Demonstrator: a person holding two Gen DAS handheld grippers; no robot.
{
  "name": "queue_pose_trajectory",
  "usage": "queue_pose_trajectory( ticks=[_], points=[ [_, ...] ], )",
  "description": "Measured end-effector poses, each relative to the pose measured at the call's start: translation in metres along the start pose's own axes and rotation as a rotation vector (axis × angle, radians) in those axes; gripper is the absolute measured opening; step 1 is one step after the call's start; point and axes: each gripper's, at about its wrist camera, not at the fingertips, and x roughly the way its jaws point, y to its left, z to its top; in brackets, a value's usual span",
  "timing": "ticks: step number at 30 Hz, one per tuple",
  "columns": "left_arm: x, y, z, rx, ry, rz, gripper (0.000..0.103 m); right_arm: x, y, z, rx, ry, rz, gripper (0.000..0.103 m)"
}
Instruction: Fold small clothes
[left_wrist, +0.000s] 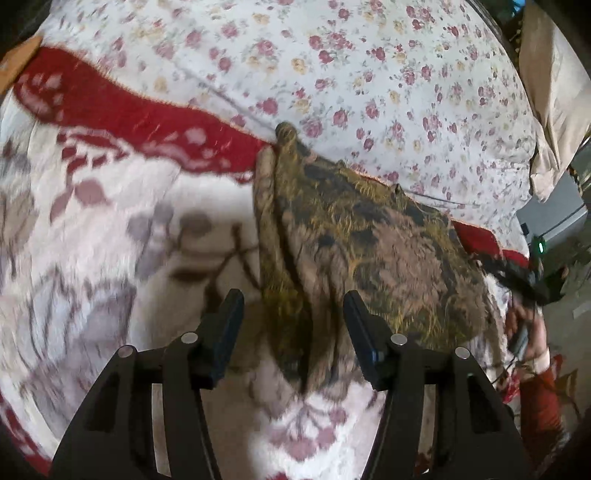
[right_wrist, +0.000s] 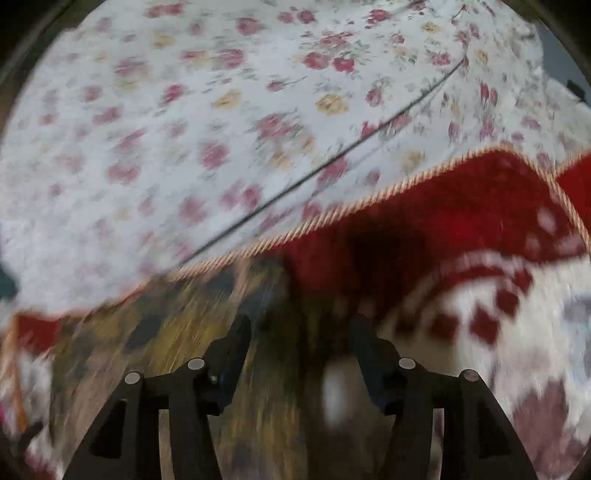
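A fuzzy brown-and-mustard patterned garment (left_wrist: 354, 236) lies on a plush red-and-white blanket (left_wrist: 110, 229) with a corded edge, spread over a rose-print bedsheet (left_wrist: 369, 74) — a thin dark cable (right_wrist: 332, 166) crosses the sheet. The left gripper (left_wrist: 293, 314) and the right gripper (right_wrist: 299, 332) both hover with fingers spread apart, empty, over the garment's near edge — the right view is blurred.

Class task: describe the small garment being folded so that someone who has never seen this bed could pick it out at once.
Start at the white floral bedsheet, then come down to the red-and-white patterned blanket lying over it. The garment lies on that blanket at its red border, ahead of the open left gripper. It alone is mottled brown, olive and black, with no red.
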Motion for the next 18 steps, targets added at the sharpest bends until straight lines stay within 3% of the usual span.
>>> queue_pose_trajectory(
  ticks=[1, 3, 6, 11, 12, 13, 15, 17, 18],
  points=[
    [0.001, 0.001, -0.005, -0.006, 0.005, -0.012, 0.056, -0.011, -0.001, -0.016, -0.016, 0.022, 0.025, 0.070],
    [0.007, -0.003, -0.016, -0.008, 0.031, -0.040, 0.056, -0.033, -0.008, -0.046, -0.035, 0.017, 0.056, 0.074],
    [0.015, -0.014, -0.029, 0.015, 0.052, -0.082, 0.056, -0.050, -0.006, -0.078, -0.064, 0.018, 0.064, 0.074],
    [0.024, -0.020, -0.029, 0.030, 0.022, -0.071, 0.052, -0.044, -0.006, -0.097, -0.058, 0.006, 0.078, 0.075],
    [0.026, -0.019, -0.028, 0.027, 0.028, -0.076, 0.036, -0.038, -0.005, -0.098, -0.061, 0.012, 0.090, 0.070],
    [0.026, -0.017, -0.027, 0.030, 0.030, -0.070, 0.023, -0.031, -0.001, -0.099, -0.071, 0.023, 0.119, 0.047],
    [0.022, -0.014, -0.025, 0.027, 0.028, -0.071, 0.013, -0.024, 0.002, -0.100, -0.084, 0.048, 0.113, 0.017],
    [0.012, -0.011, -0.024, 0.029, 0.021, -0.080, 0.008, -0.035, 0.008, -0.098, -0.111, 0.006, 0.112, 0.006],
    [0.004, -0.011, -0.024, 0.044, 0.010, -0.076, 0.008, -0.043, 0.009, -0.096, -0.124, -0.017, 0.109, 0.006]
  ],
)
